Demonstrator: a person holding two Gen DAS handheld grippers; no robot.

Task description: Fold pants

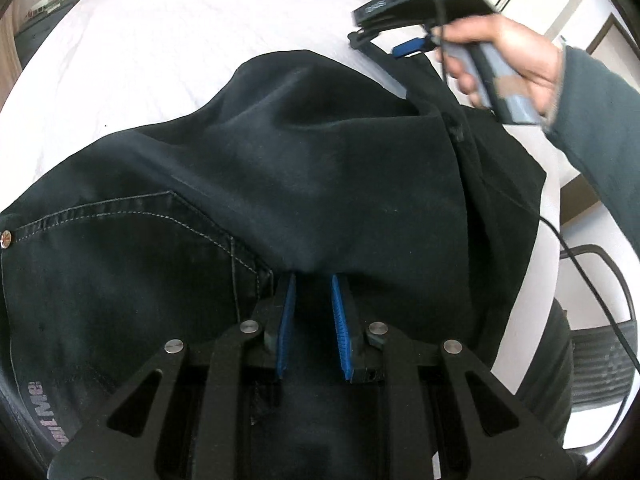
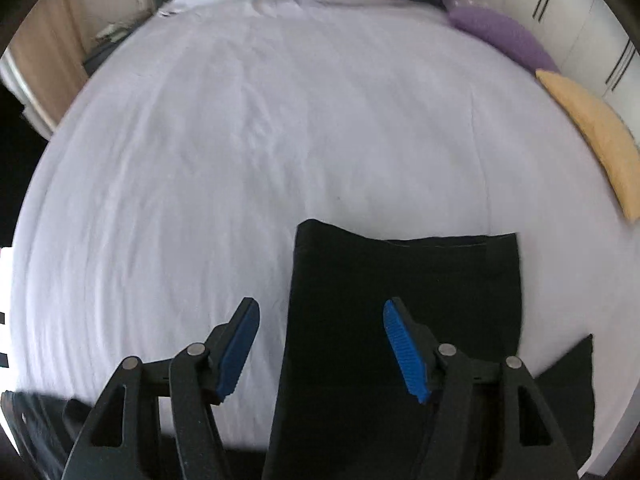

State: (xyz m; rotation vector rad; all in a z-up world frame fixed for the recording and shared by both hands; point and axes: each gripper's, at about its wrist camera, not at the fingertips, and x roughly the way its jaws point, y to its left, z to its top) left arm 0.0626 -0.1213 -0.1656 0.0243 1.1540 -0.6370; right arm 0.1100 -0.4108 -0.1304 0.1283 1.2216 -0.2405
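Left tongs [image 1: 313, 280] pinch the black pants [image 1: 320, 168]; right tongs [image 2: 322, 312] hang wide open, empty.

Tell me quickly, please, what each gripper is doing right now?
Left gripper: closed on a fold of the black denim pants.
Right gripper: open, holding nothing.

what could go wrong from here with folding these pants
1. The left tongs pinch only a small bunch of the black pants, so the cloth may slip out when lifted.
2. The right tongs hang open over the pant leg, gripping nothing, so that end could drag or fold crooked on the white bedsheet.
3. The cable trailing beside the pants might snag.
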